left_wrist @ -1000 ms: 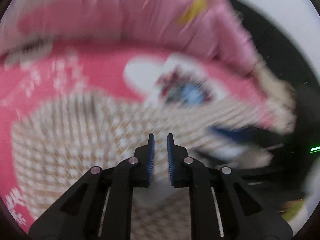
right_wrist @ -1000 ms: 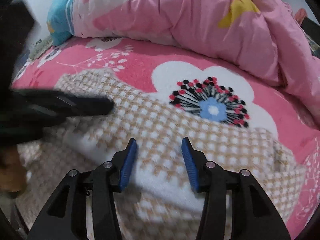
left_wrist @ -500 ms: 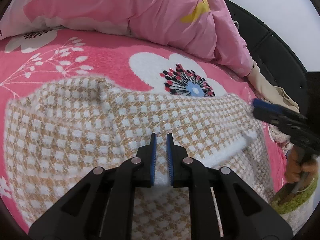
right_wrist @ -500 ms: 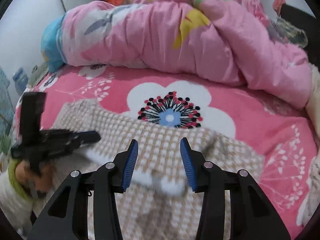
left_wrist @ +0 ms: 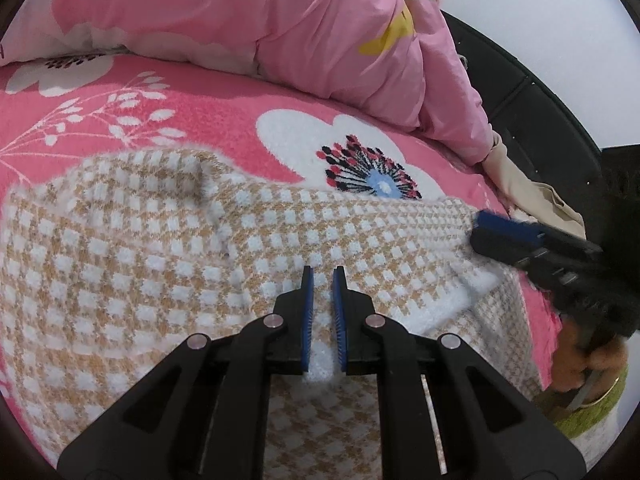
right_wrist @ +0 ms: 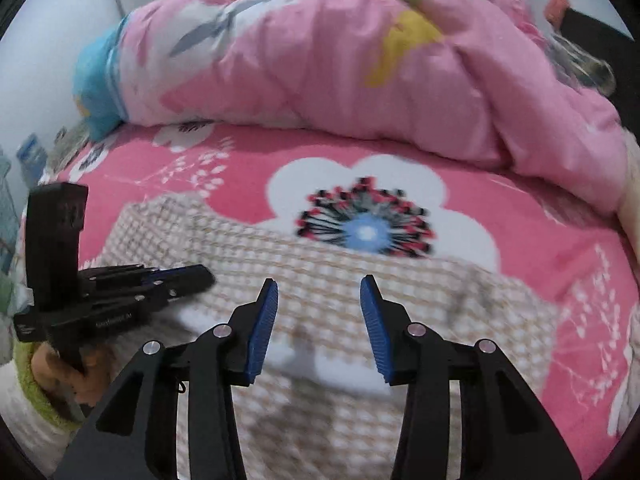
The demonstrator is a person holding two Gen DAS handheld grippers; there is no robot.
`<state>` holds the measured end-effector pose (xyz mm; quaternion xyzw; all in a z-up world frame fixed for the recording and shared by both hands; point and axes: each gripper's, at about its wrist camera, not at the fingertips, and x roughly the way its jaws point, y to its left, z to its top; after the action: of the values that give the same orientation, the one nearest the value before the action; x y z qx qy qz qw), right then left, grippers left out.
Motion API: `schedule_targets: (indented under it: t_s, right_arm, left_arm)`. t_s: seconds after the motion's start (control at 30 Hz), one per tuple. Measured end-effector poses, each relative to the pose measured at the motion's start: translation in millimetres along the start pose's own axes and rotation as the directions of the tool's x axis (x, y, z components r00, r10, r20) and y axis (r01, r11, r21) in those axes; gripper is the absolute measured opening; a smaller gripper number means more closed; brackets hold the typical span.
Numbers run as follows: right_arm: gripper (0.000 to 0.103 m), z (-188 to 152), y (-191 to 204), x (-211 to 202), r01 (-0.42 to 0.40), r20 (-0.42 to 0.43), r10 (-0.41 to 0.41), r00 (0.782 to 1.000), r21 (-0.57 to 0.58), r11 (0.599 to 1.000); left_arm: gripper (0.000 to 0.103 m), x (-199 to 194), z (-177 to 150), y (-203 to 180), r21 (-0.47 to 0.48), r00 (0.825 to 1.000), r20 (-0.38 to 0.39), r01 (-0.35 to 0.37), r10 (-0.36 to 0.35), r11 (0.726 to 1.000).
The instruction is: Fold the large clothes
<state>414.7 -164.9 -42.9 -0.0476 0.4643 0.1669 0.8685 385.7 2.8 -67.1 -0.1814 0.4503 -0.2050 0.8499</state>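
Two claws work a checked tan-and-white garment [left_wrist: 168, 248] spread across the lower half of both frames on the pink floral bed [left_wrist: 208, 116]. Left claw [left_wrist: 322, 276], bottom centre, is pinched tight on a white fold of it. Right claw [right_wrist: 319, 286] stands half open above the cloth, gripping nothing.

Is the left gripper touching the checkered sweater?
Touching. In the left wrist view the left gripper is shut on a white fold of the checkered sweater, pinched between its blue pads.
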Motion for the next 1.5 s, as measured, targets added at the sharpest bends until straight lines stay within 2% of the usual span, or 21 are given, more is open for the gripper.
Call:
schedule_targets:
  t_s: [0.03,0.07,0.2,0.23,0.3,0.37,0.4,0.43,0.53,0.6,0.63,0.67,0.7,0.8,0.83,0.87,0.97,1.17,1.27,1.33,1.5]
  right_arm:
    - [0.043,-7.1,2.6,22.2,0.017,-0.053,-0.017,0.998,-0.009,1.000]
    - [0.046,-15.3,3.7,30.6,0.021,-0.043,-0.022,0.999,-0.019,1.000]
    - [0.046,-13.2,-6.5,8.4,-0.012,-0.039,0.014,0.999,0.057,0.998]
    - [0.046,-12.4,-8.0,-0.6,-0.004,-0.022,0.006,1.000,0.054,0.999]
    - [0.046,-13.1,-17.9,-16.4,0.066,0.036,-0.068,0.997,0.062,0.996]
    - [0.047,-21.8,-42.2,-7.1,0.104,0.003,-0.106,0.994,0.148,0.983]
    - [0.047,-30.3,-53.7,9.0,0.081,-0.042,-0.075,0.996,0.185,0.979]
    - [0.047,-35.4,-58.1,14.3,0.066,-0.046,-0.058,0.997,0.192,0.979]
    - [0.048,-28.4,-54.2,-15.1,0.079,-0.051,-0.069,0.996,0.231,0.970]
    - [0.052,-27.7,-46.4,-45.7,0.038,-0.010,-0.037,0.999,0.231,0.972]
    - [0.056,-29.3,-40.7,-62.3,0.029,0.014,-0.033,0.999,0.221,0.975]
    - [0.067,-34.4,-32.8,-84.1,0.038,0.043,-0.048,0.998,0.208,0.977]
    - [0.073,-40.4,-27.3,-101.0,0.038,0.064,-0.051,0.997,0.195,0.980]
    - [0.084,-76.6,-8.5,-148.8,0.036,0.097,-0.051,0.994,0.159,0.987]
    - [0.086,-87.9,-2.8,-155.5,0.041,0.099,-0.056,0.994,0.148,0.988]
    - [0.088,-101.5,2.3,-162.0,0.048,0.101,-0.062,0.993,0.138,0.989]
    - [0.091,-142.5,18.4,-174.4,0.038,0.085,-0.050,0.995,0.138,0.990]
    - [0.091,-202.6,41.3,-160.0,0.066,0.014,-0.070,0.997,0.180,0.982]
    - [0.091,-217.0,47.6,-151.2,0.068,-0.014,-0.066,0.998,0.200,0.977]
    - [0.091,-222.6,50.6,-146.3,0.078,-0.025,-0.075,0.997,0.205,0.976]
    - [0.091,-228.7,52.7,-133.5,0.122,-0.057,-0.113,0.992,0.198,0.973]
  left_arm:
    - [0.011,0.3,0.0,0.0,-0.001,1.000,0.000,-0.001,0.001,1.000]
    - [0.011,0.6,-0.6,0.7,-0.002,1.000,-0.006,-0.010,0.010,1.000]
    - [0.010,-1.4,-0.6,1.0,-0.003,1.000,0.004,-0.002,0.002,1.000]
    - [0.010,-1.7,-0.3,1.7,-0.006,1.000,0.006,0.001,-0.001,1.000]
    - [0.010,-0.3,0.4,2.1,-0.009,1.000,0.008,0.005,-0.005,1.000]
    - [0.010,-0.9,-0.5,2.8,-0.002,1.000,0.009,-0.001,0.001,1.000]
    - [0.010,-2.3,-1.7,4.0,-0.004,1.000,0.010,0.000,0.000,1.000]
    - [0.010,-1.4,-1.1,3.7,-0.002,1.000,0.006,-0.004,0.004,1.000]
    - [0.010,-7.1,3.9,-3.4,-0.009,0.999,-0.012,-0.042,0.041,0.999]
    - [0.023,-21.0,5.7,-14.3,-0.015,0.996,-0.026,-0.089,0.089,0.996]
    - [0.037,-34.2,5.6,-22.6,-0.008,0.993,-0.011,-0.117,0.117,0.993]
    - [0.049,-46.5,4.1,-30.3,0.008,0.989,0.008,-0.147,0.147,0.989]
    - [0.053,-59.0,1.6,-38.6,0.030,0.984,0.024,-0.178,0.177,0.984]
    - [0.068,-102.0,-18.0,-64.1,0.102,0.972,0.074,-0.231,0.224,0.967]
    - [0.079,-117.3,-29.5,-72.0,0.119,0.968,0.094,-0.244,0.234,0.962]
    - [0.084,-130.0,-41.6,-77.4,0.131,0.965,0.112,-0.251,0.238,0.959]
    - [0.089,-154.6,-85.0,-88.9,0.167,0.958,0.133,-0.273,0.253,0.947]
    - [0.089,-153.3,-156.5,-77.2,0.157,0.926,0.084,-0.378,0.369,0.912]
    - [0.089,-138.8,-178.3,-75.2,0.190,0.922,0.044,-0.385,0.384,0.903]
    - [0.089,-127.3,-189.2,-75.5,0.220,0.903,0.030,-0.424,0.428,0.878]
    - [0.089,-113.2,-200.1,-63.9,0.184,0.911,-0.011,-0.403,0.412,0.896]
